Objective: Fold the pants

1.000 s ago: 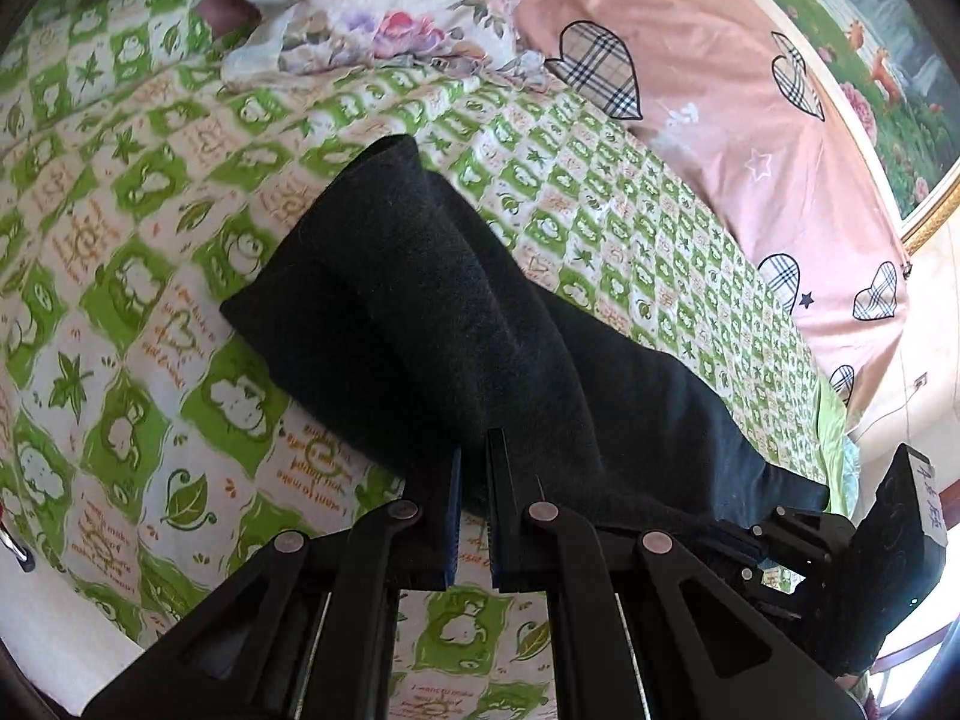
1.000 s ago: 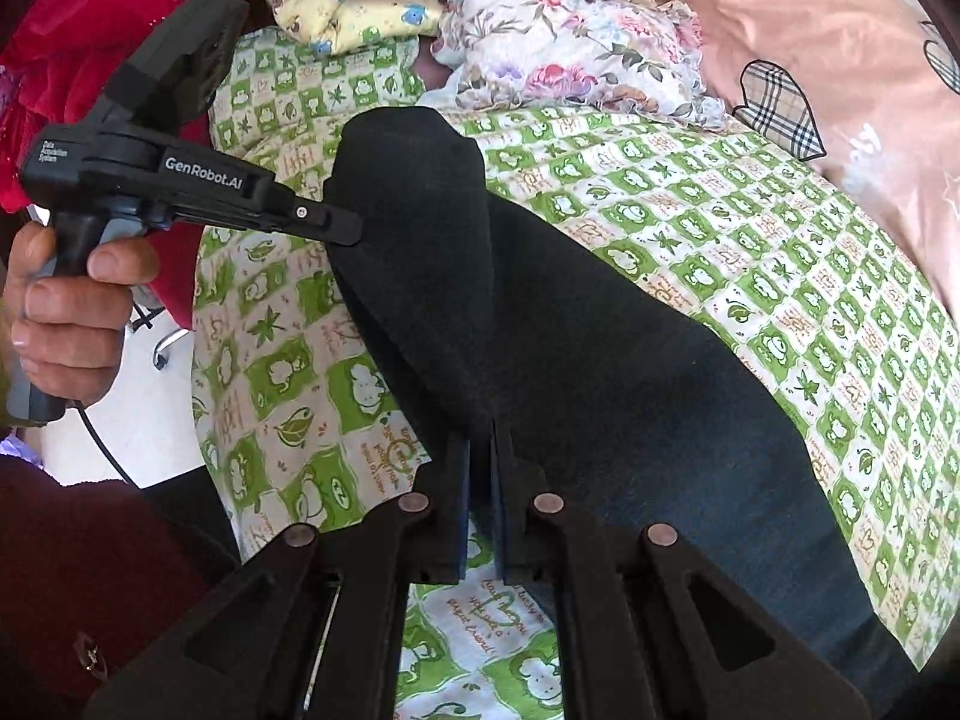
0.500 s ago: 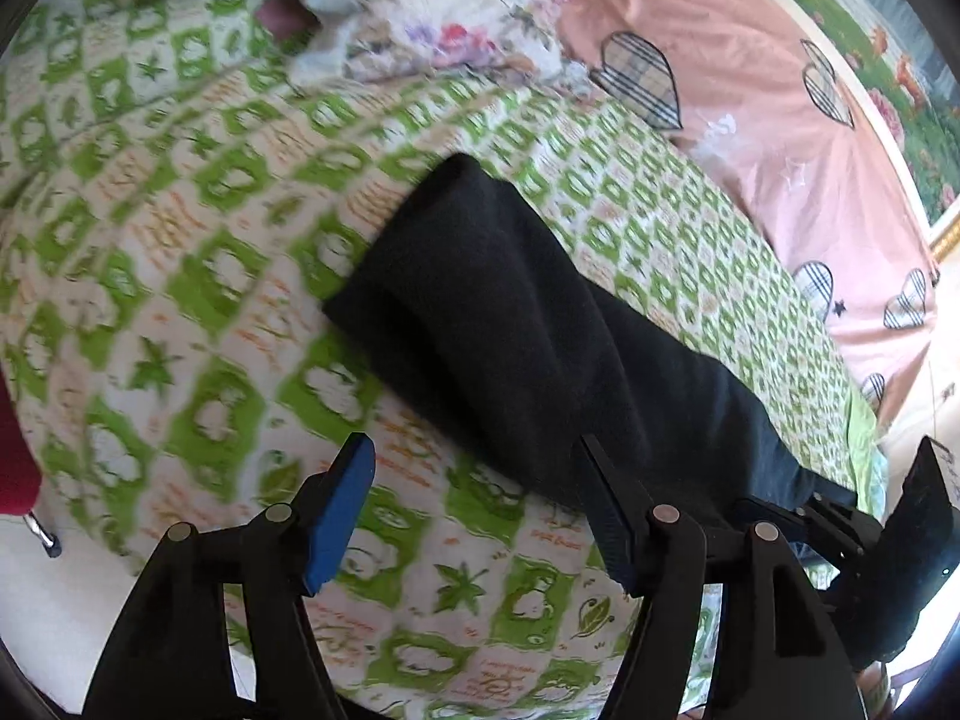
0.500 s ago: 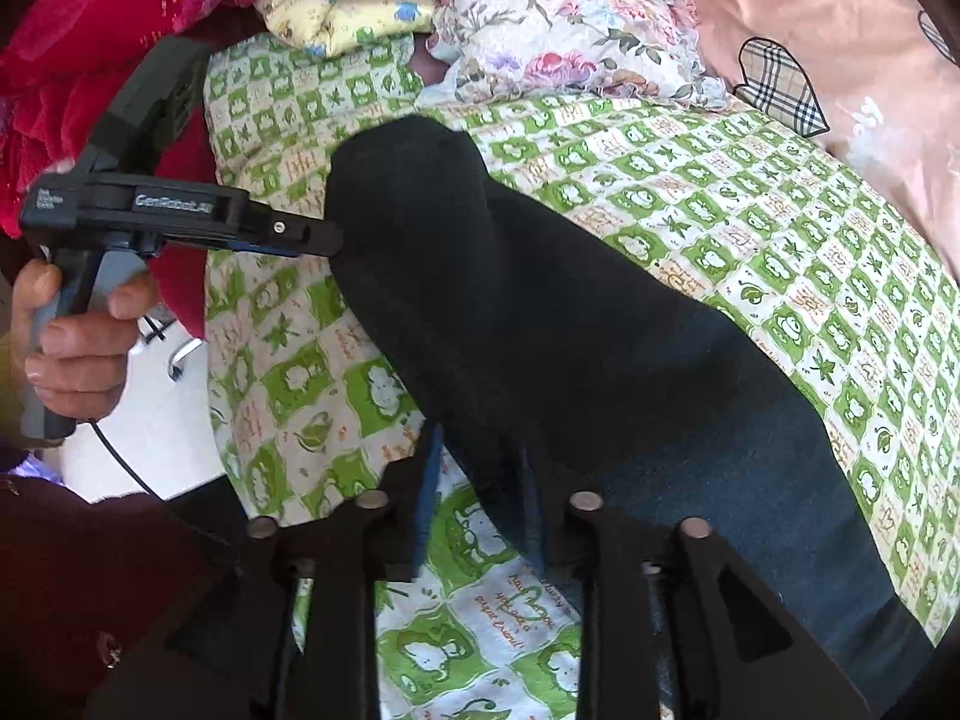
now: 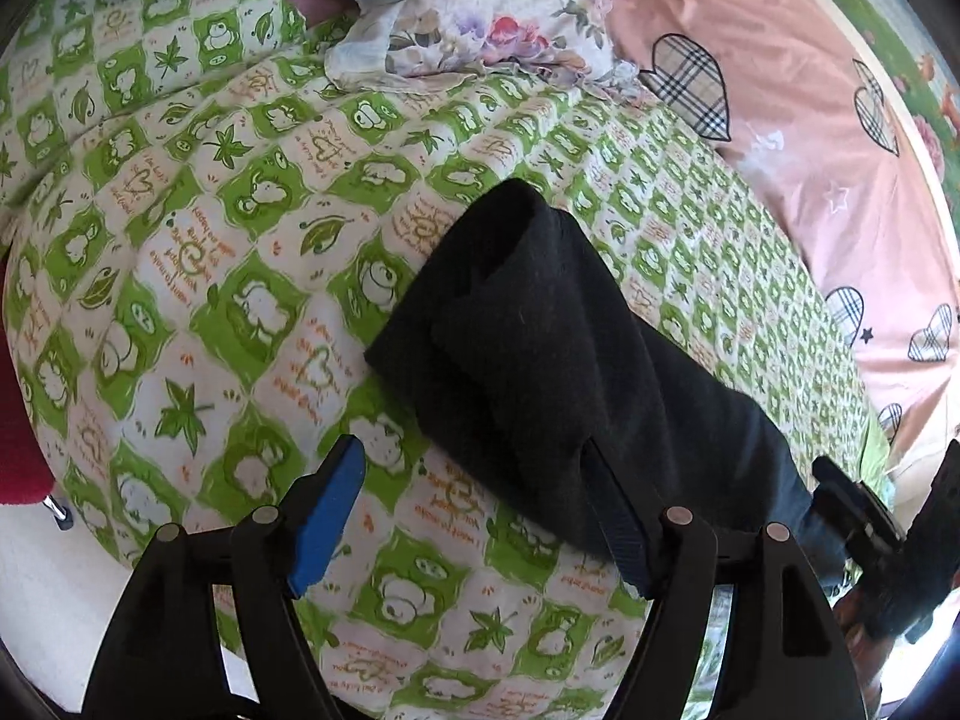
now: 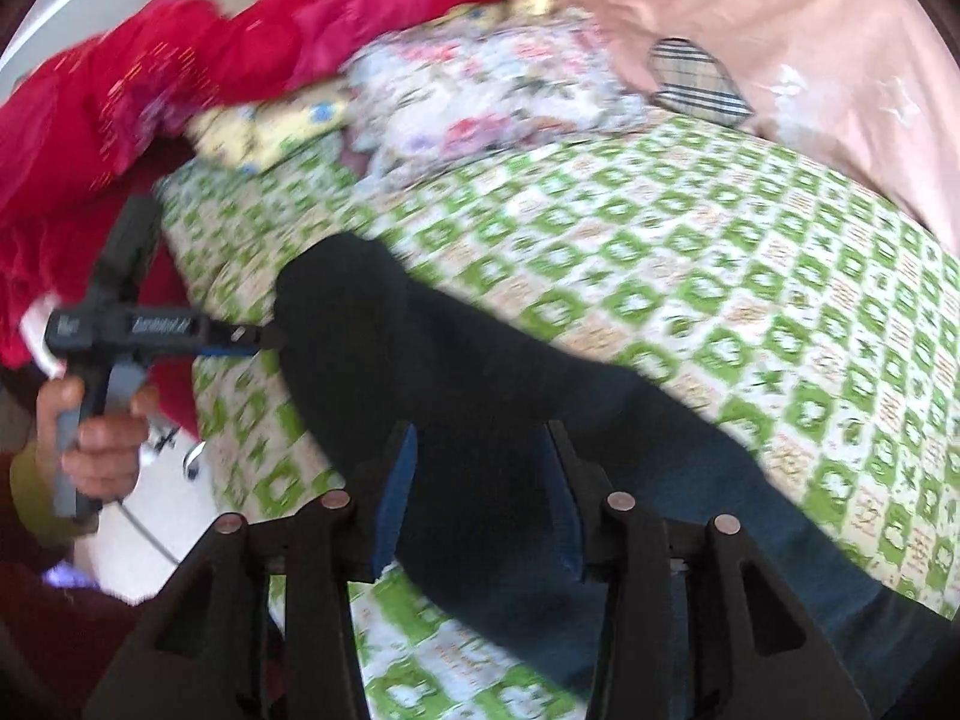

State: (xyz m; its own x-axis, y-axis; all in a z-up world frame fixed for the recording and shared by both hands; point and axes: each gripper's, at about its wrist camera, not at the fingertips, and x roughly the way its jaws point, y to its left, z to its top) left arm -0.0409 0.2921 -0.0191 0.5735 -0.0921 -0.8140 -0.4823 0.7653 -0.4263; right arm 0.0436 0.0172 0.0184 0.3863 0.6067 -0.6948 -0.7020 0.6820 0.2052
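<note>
The black pants (image 5: 540, 348) lie folded lengthwise on the green-and-white frog bedspread (image 5: 240, 240), running from the centre to the lower right. My left gripper (image 5: 474, 480) is open and empty, its jaws wide apart just above the pants' near edge. My right gripper (image 6: 480, 468) is open and empty over the pants (image 6: 456, 372); that view is blurred. The left gripper also shows in the right wrist view (image 6: 264, 336) at the pants' left end. The right gripper's body shows at the left wrist view's right edge (image 5: 870, 528).
A floral pillow (image 5: 480, 18) and a pink heart-print quilt (image 5: 780, 108) lie at the far side of the bed. Red bedding (image 6: 180, 72) is piled at the left. The bed's near edge drops to a white floor (image 5: 48, 588).
Both grippers were shut on the pants' edge a second ago; both have opened, let go of the cloth and pulled back. The pants now rest flat on the bedspread.
</note>
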